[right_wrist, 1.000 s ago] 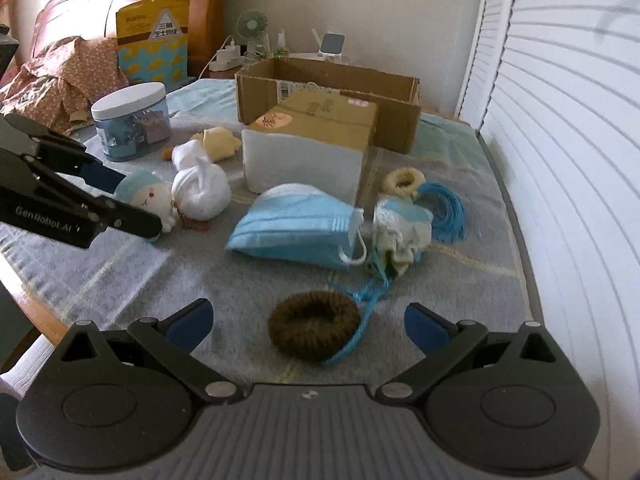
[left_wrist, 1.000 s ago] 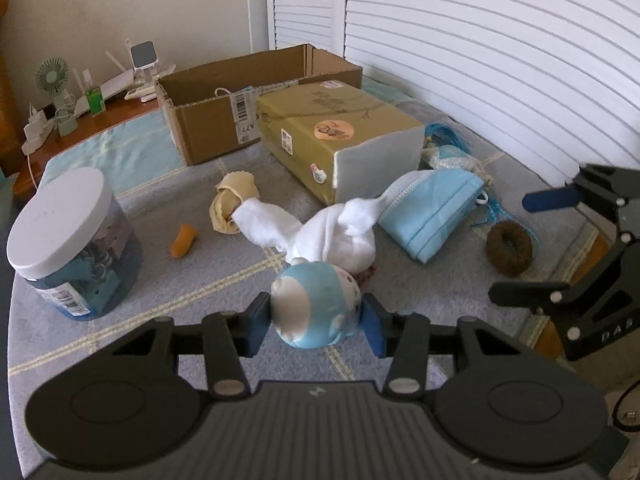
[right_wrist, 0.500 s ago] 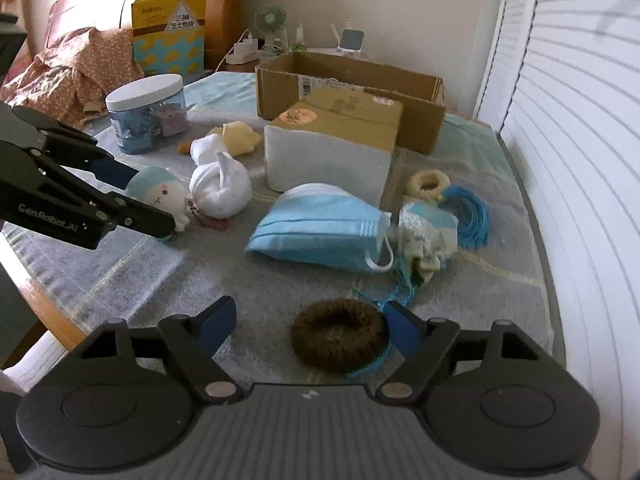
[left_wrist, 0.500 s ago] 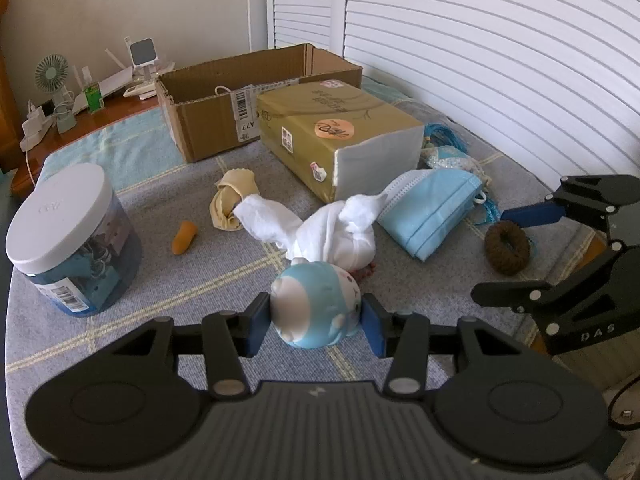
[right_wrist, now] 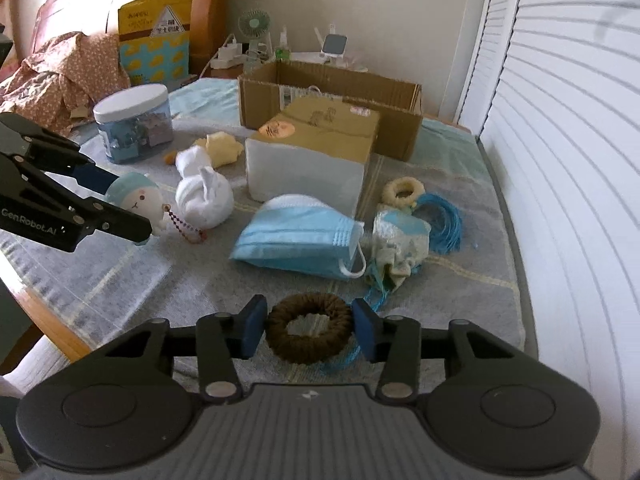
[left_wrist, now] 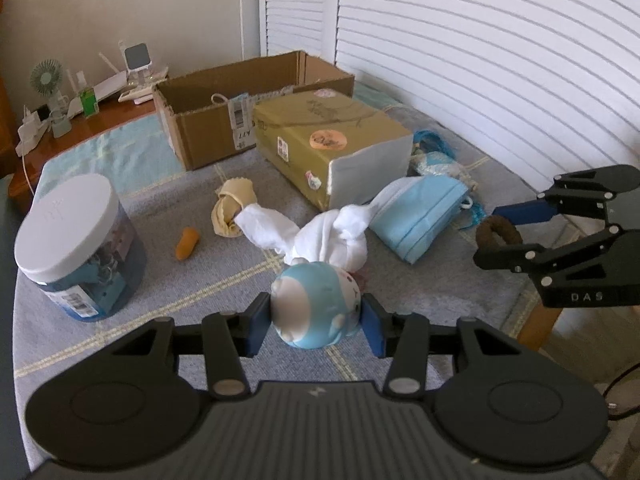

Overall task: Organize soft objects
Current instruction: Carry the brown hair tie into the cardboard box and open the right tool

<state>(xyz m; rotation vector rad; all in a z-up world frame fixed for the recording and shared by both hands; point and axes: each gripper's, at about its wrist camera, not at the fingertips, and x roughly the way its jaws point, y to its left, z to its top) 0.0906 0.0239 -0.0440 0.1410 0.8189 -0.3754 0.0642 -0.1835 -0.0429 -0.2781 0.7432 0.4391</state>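
Note:
My left gripper (left_wrist: pixel 316 322) is shut on a small blue-and-white plush toy (left_wrist: pixel 318 304), also seen in the right wrist view (right_wrist: pixel 138 202) with its bead chain hanging. My right gripper (right_wrist: pixel 310 330) is shut on a brown furry hair ring (right_wrist: pixel 309 334), with a pad touching each side; the ring also shows in the left wrist view (left_wrist: pixel 498 236). A knotted white cloth (left_wrist: pixel 336 236), a stack of blue face masks (right_wrist: pixel 298 236), a yellow cloth (left_wrist: pixel 232 210) and a cream ring (right_wrist: pixel 404 190) lie on the grey blanket.
An open cardboard box (right_wrist: pixel 332 100) stands at the back, a tan tissue box (right_wrist: pixel 312 156) in front of it. A white-lidded jar (left_wrist: pixel 78 248) stands left. Blue cord (right_wrist: pixel 440 220) and a patterned pouch (right_wrist: pixel 400 244) lie right. The table edge (right_wrist: pixel 48 324) is near left.
My right gripper moved forward and closed its fingers around the brown hair ring. My left gripper still holds the plush, raised slightly.

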